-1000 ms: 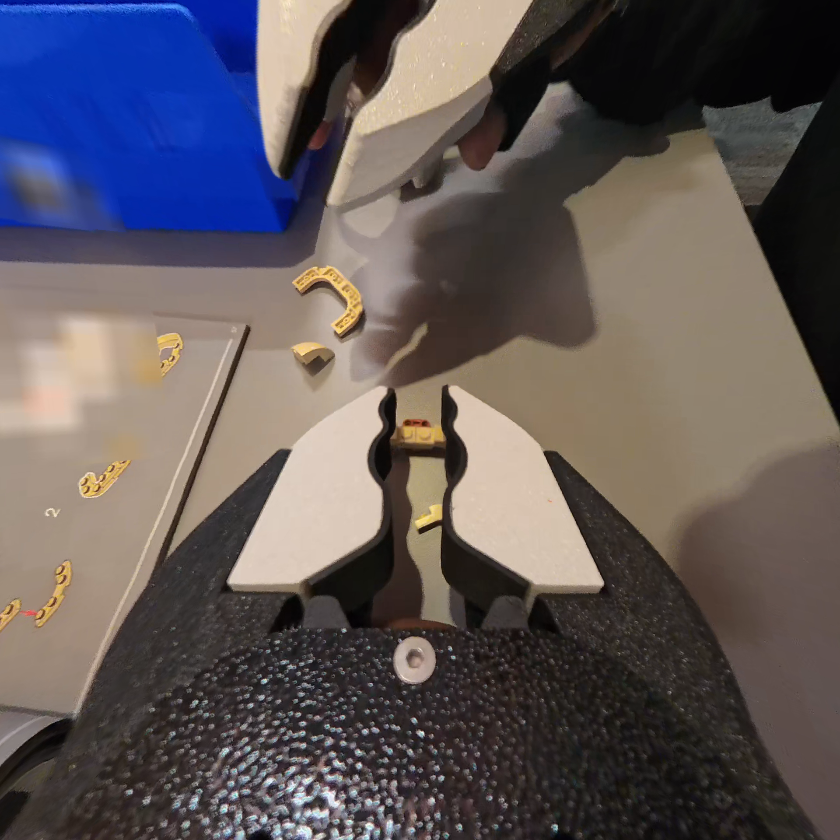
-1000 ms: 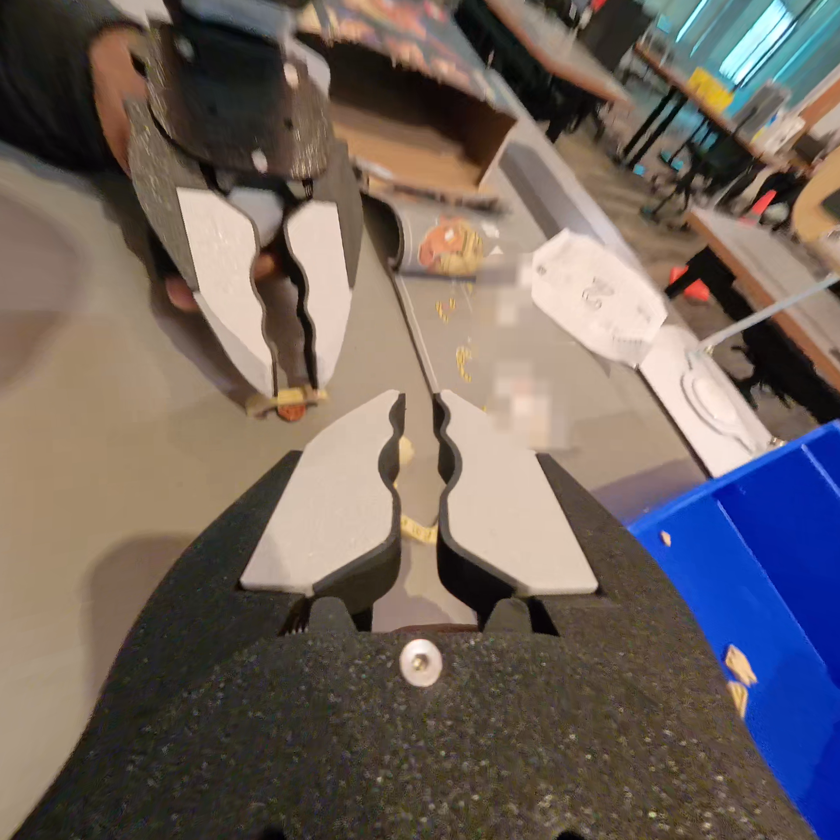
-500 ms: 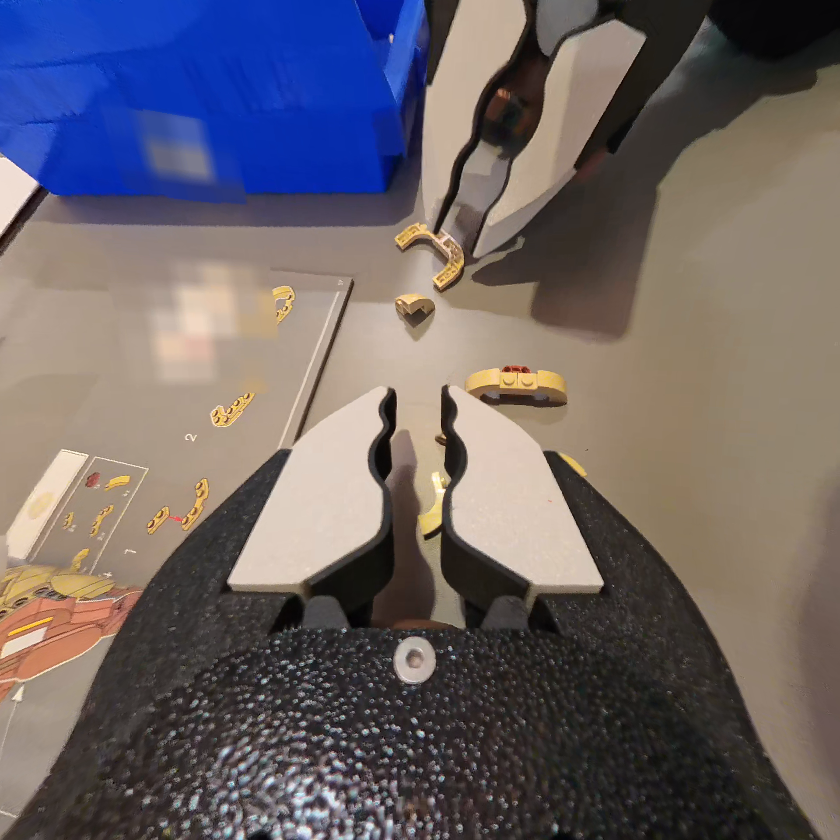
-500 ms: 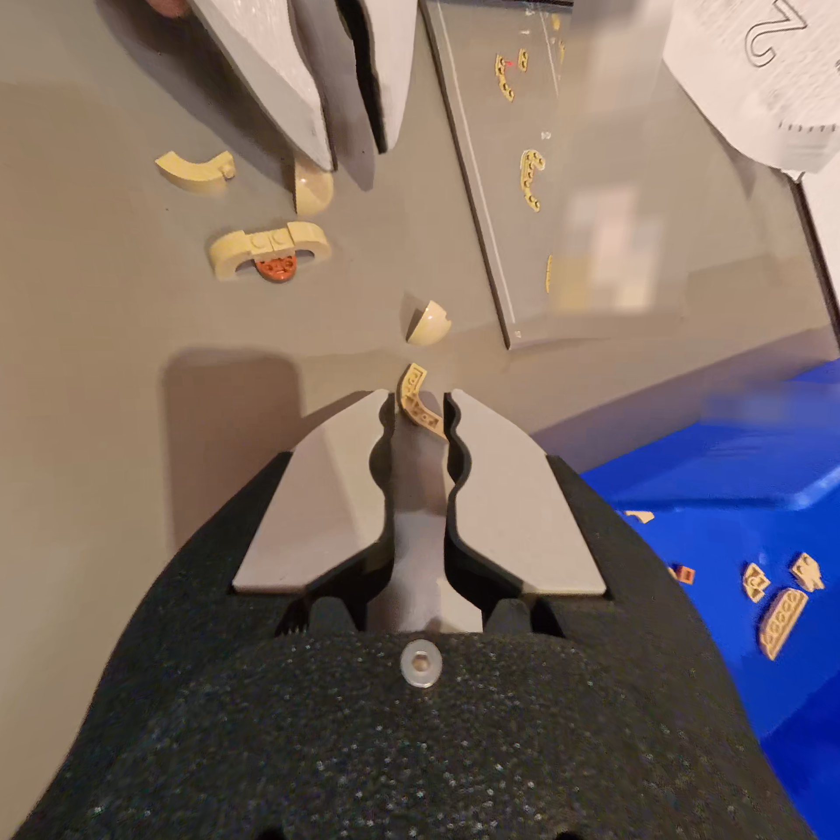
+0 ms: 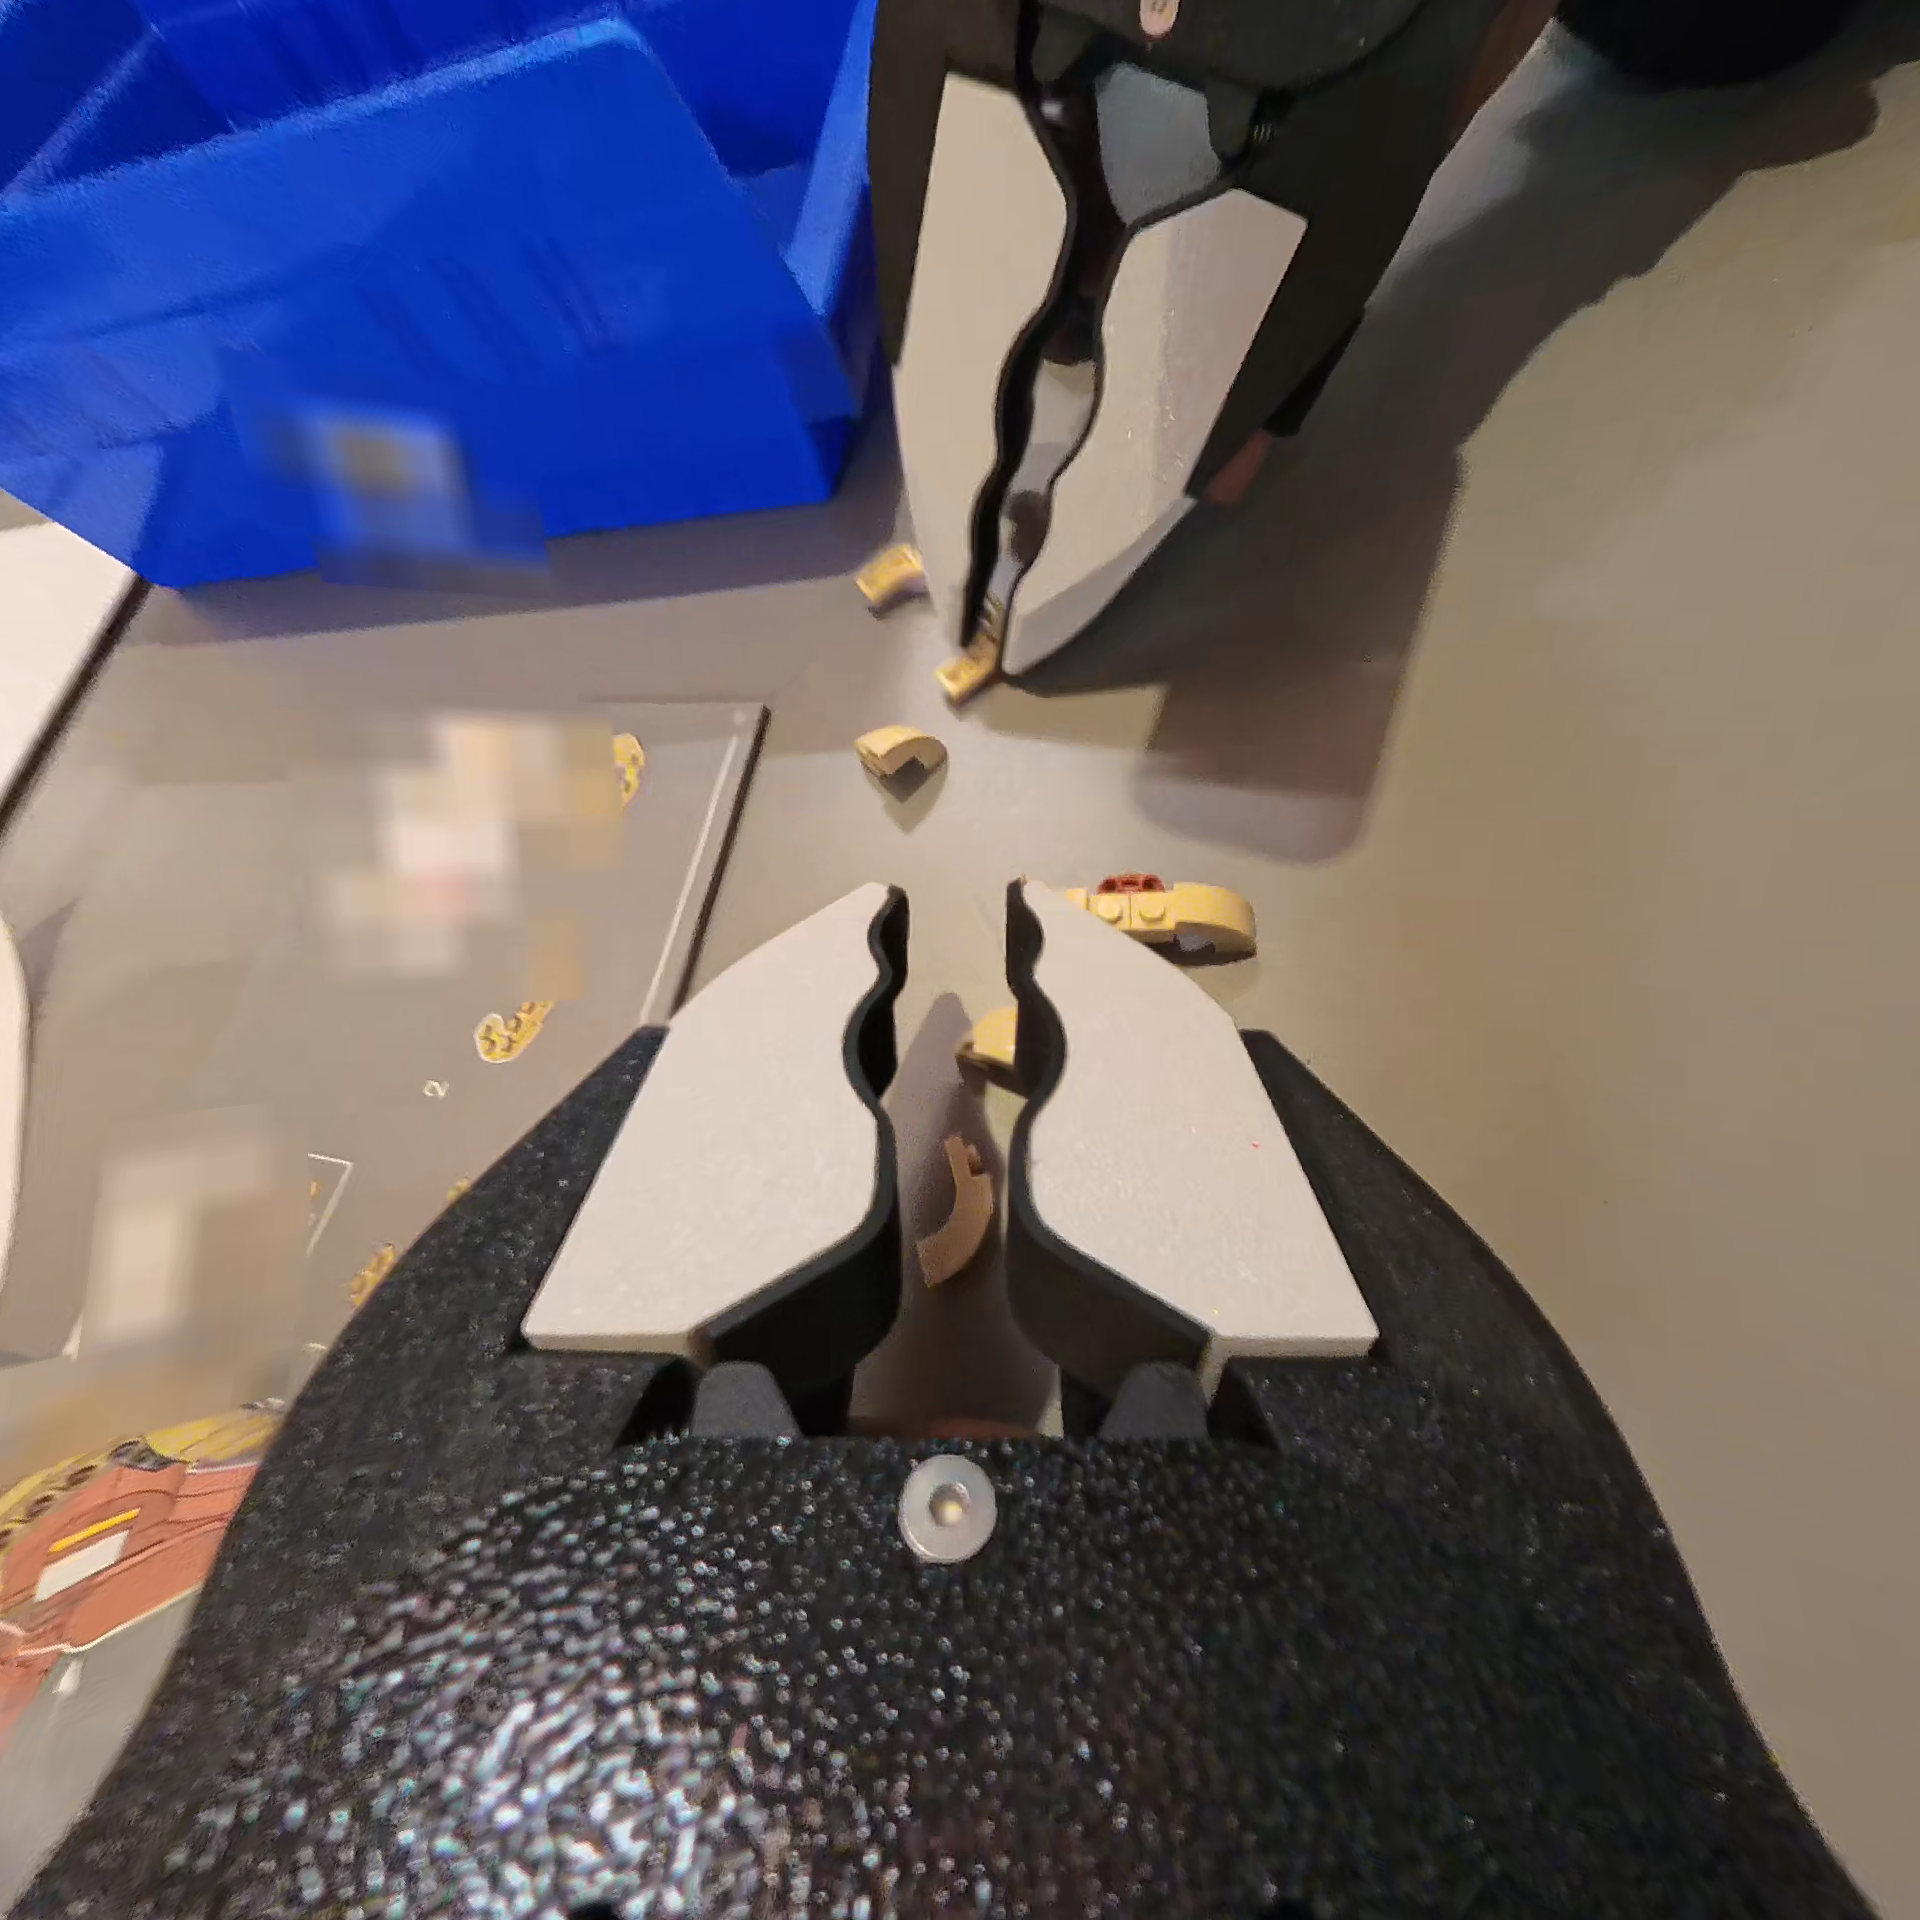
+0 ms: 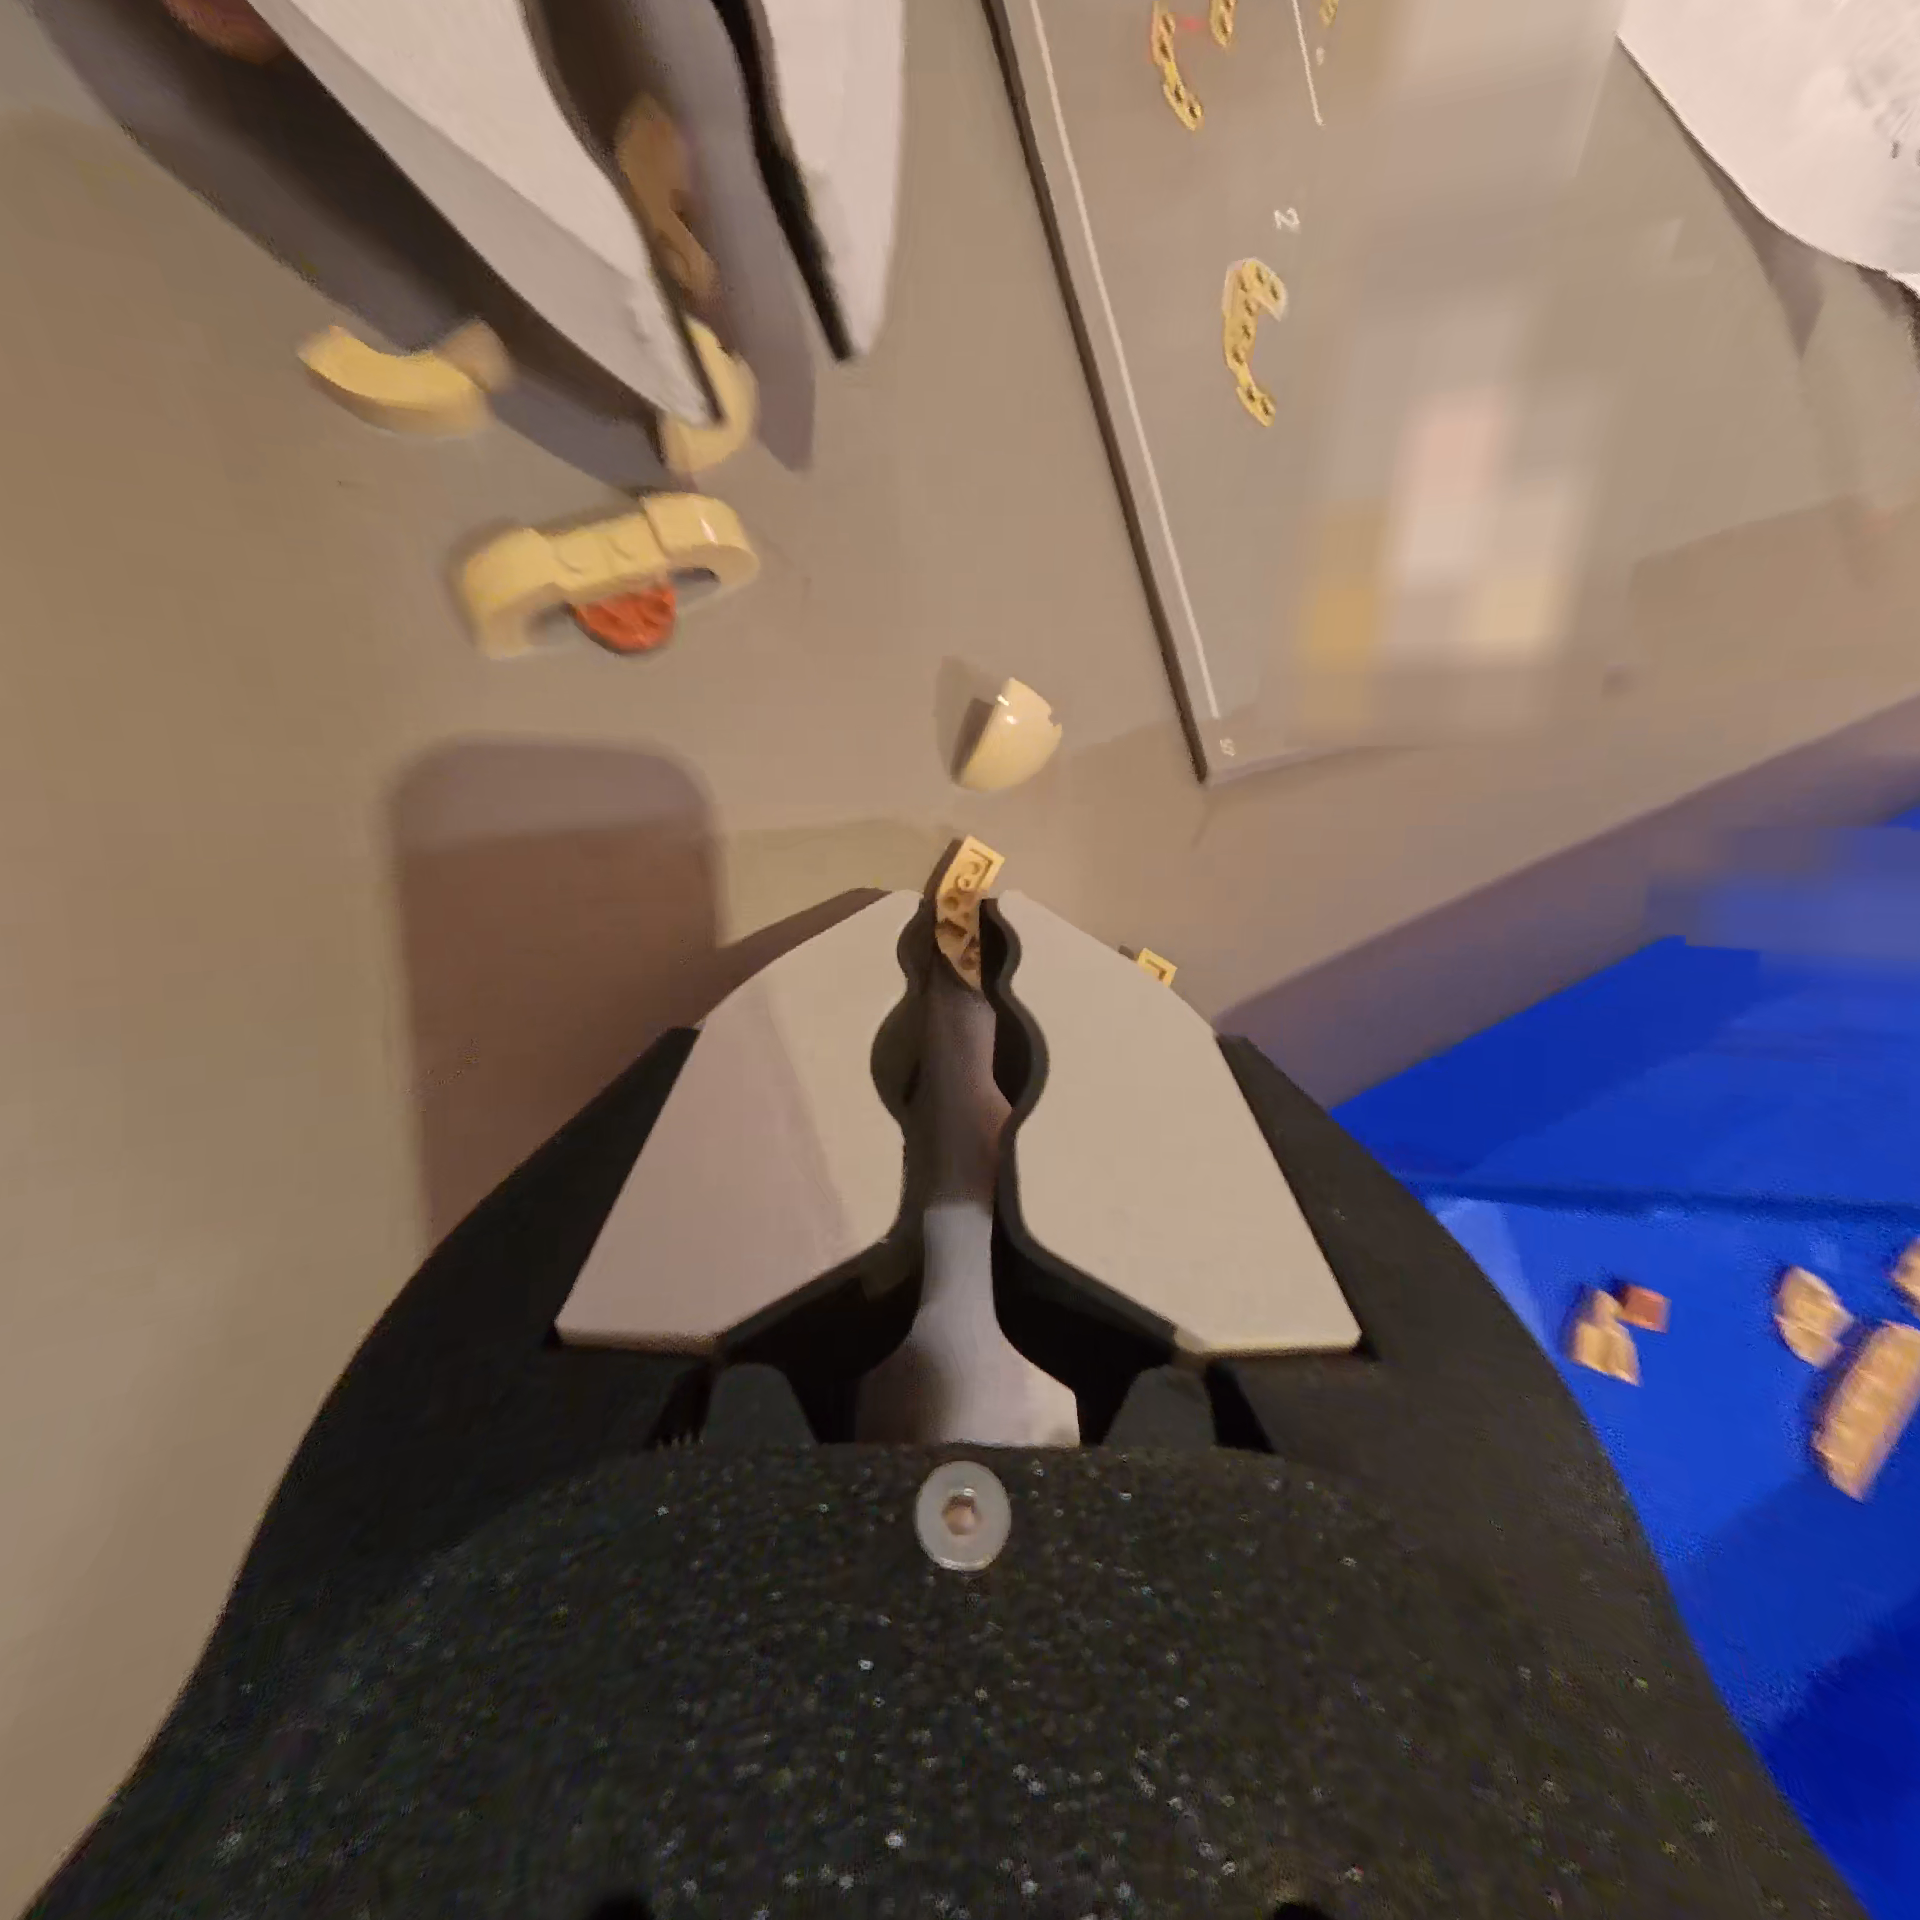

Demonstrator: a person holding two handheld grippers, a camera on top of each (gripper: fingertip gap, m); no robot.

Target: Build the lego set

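My right gripper [image 6: 958, 906] is shut on a tan curved studded plate [image 6: 966, 883], low at the grey table [image 6: 260, 935]. The left wrist view shows that gripper [image 5: 987, 634] with the plate [image 5: 971, 673] pinched at its tips. My left gripper [image 5: 954, 896] is open and holds nothing. A tan arch assembly with a red-brown piece [image 5: 1169, 914] lies on the table just right of its right fingertip; the assembly also shows in the right wrist view [image 6: 603, 571]. A tan curved piece [image 5: 956, 1210] and a small rounded tan piece [image 5: 992, 1044] lie on the table under the left fingers.
A tan quarter-dome piece [image 5: 900, 750] lies between the two grippers. A blue bin [image 5: 416, 291] stands behind; several tan pieces lie inside it [image 6: 1860, 1392]. An instruction sheet [image 5: 364, 935] lies at the left. A tan arch [image 6: 400, 384] lies beside the left gripper [image 6: 748, 395]. Some 8 centimetres of space lies between my two pairs of fingers. The left tips stand about 5 centimetres off the tan arch [image 6: 400, 384].
My left gripper let go of the arch assembly, which now lies on the table. My right gripper came down over the curved plate and closed on it.
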